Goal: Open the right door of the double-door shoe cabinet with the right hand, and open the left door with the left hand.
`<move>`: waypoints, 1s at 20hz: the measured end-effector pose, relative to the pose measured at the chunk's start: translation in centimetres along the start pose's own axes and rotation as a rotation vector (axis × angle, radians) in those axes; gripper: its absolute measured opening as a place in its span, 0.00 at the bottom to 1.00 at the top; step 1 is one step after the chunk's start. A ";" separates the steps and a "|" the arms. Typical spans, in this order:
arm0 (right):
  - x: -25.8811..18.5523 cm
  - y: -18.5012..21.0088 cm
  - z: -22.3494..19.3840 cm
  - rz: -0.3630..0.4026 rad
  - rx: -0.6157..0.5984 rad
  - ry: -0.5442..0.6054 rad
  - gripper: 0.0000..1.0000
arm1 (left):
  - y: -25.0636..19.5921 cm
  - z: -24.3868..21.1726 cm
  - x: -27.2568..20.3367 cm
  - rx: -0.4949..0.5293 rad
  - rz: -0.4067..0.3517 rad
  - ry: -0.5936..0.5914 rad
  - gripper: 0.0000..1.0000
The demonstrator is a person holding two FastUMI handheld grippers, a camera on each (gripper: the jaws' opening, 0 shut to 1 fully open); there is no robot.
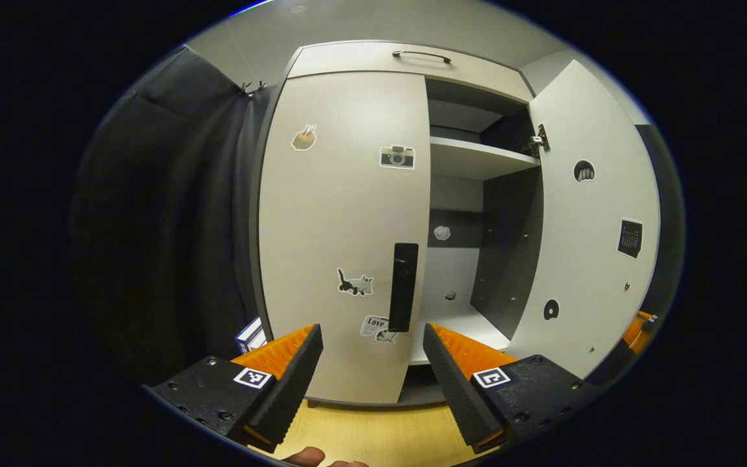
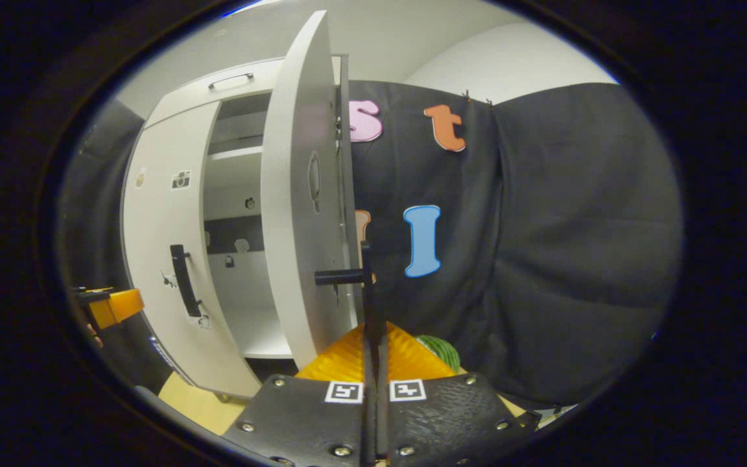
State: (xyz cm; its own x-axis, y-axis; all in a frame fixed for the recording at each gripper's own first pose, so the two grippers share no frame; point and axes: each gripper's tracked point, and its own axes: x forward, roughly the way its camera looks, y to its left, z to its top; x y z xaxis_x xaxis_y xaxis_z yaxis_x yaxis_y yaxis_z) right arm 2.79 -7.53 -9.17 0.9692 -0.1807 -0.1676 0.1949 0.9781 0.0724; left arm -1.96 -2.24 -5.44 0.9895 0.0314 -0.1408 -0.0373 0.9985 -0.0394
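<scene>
While right door (image 1: 591,214) stands swung wide, left door (image 1: 344,227) sits shut. Risk: left gripper (image 1: 372,350) could slide off thin black handle (image 1: 403,287) if fingers close too early or off to side; door then stays shut. Left gripper fingers spread wide, holding nothing. Handle sits just ahead, up between both fingers, not touching. Right gripper (image 2: 373,353) fingers pressed together on right door handle (image 2: 364,285), thin bar pinched between. If right hand tugs more, hinge (image 1: 539,139) could strain.
</scene>
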 end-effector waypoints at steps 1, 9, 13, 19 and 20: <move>0.3 0.1 0.0 0.014 -0.012 0.001 0.01 | -0.4 -0.1 0.1 0.001 -0.006 0.004 0.97; 1.1 -1.7 0.0 0.083 -0.033 0.008 0.01 | -1.1 0.2 0.3 0.003 -0.004 -0.005 0.97; 1.5 -2.5 -0.1 0.117 -0.028 0.011 0.01 | -0.6 0.3 0.5 -0.001 0.026 -0.008 0.97; 1.9 -3.1 -0.3 0.171 -0.019 0.020 0.01 | -0.9 -0.3 0.7 -0.006 0.032 0.010 0.97; 1.9 -3.2 -0.2 0.179 -0.015 0.016 0.01 | -1.1 -0.4 0.8 -0.008 0.025 0.011 0.97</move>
State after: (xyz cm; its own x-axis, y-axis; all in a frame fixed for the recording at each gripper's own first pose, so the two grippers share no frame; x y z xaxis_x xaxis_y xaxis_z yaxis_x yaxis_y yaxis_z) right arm 4.01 -11.00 -9.97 0.9857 -0.0020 -0.1687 0.0170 0.9960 0.0875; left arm -1.24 -3.33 -5.94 0.9866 0.0560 -0.1530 -0.0633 0.9970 -0.0437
